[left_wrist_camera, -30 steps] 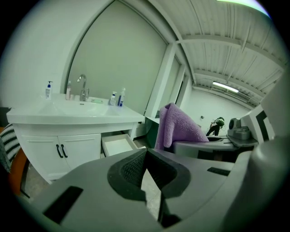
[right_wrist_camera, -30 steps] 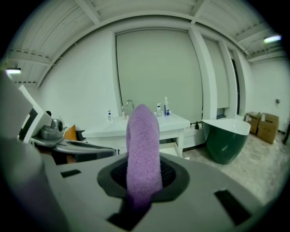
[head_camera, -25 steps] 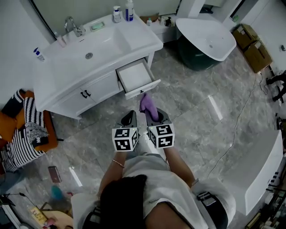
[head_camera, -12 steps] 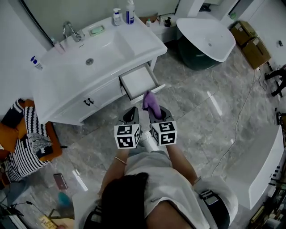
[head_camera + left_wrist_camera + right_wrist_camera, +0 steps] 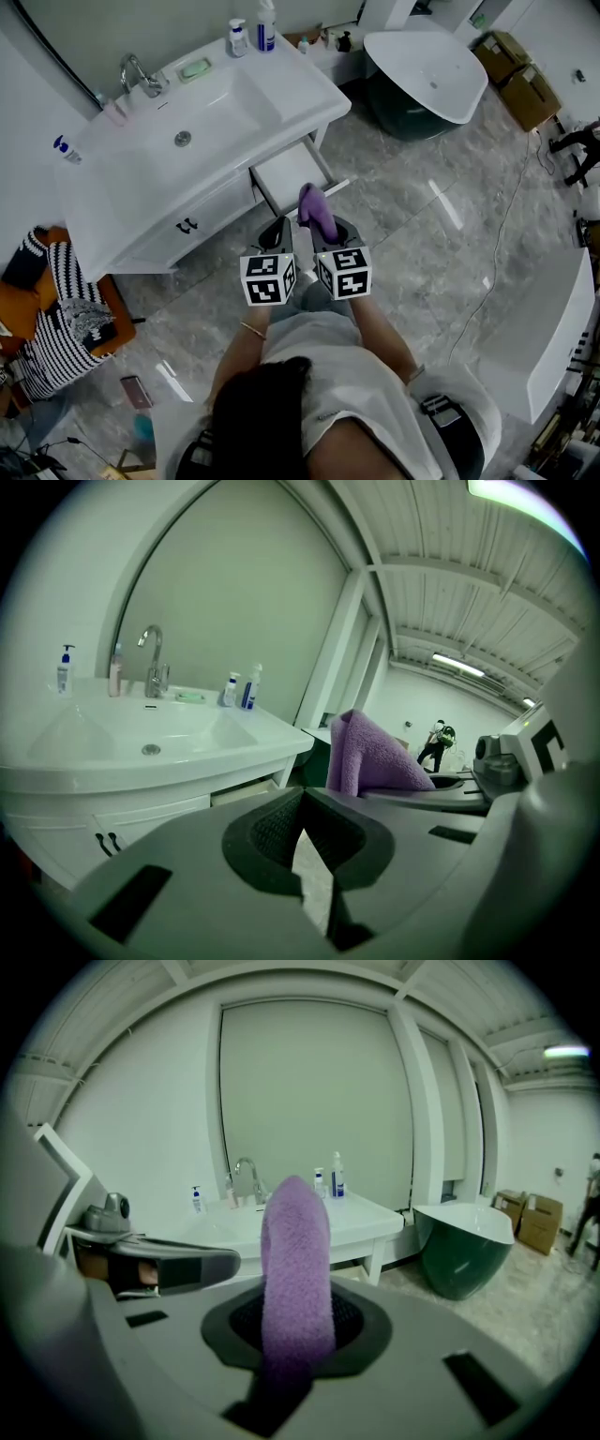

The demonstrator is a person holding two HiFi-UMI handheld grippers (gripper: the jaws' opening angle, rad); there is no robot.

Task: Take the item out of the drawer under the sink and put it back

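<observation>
In the head view, at centre frame, the right gripper [image 5: 322, 228] is clamped on one purple towel [image 5: 316, 208], which stands up out of its jaws. The left gripper [image 5: 275, 234] is just to its left, tips together and empty. The single open drawer [image 5: 292, 173] lies just above the towel, under the sink [image 5: 187, 141] at upper left. Four bottles stand on the sink top: two at the back [image 5: 267, 23] and two along the left edge [image 5: 64, 148]. In the left gripper view, the left gripper [image 5: 305, 799] has its jaws meeting at the tips with nothing between them. The towel [image 5: 375, 757] rises just right of centre, and the same four bottles line the sink [image 5: 141, 733] at left. In the right gripper view, the right gripper [image 5: 298, 1321] pinches the towel [image 5: 297, 1260], which stands upright mid-frame and hides part of the sink [image 5: 366, 1213]. The left gripper [image 5: 159, 1265] juts in from the left.
</observation>
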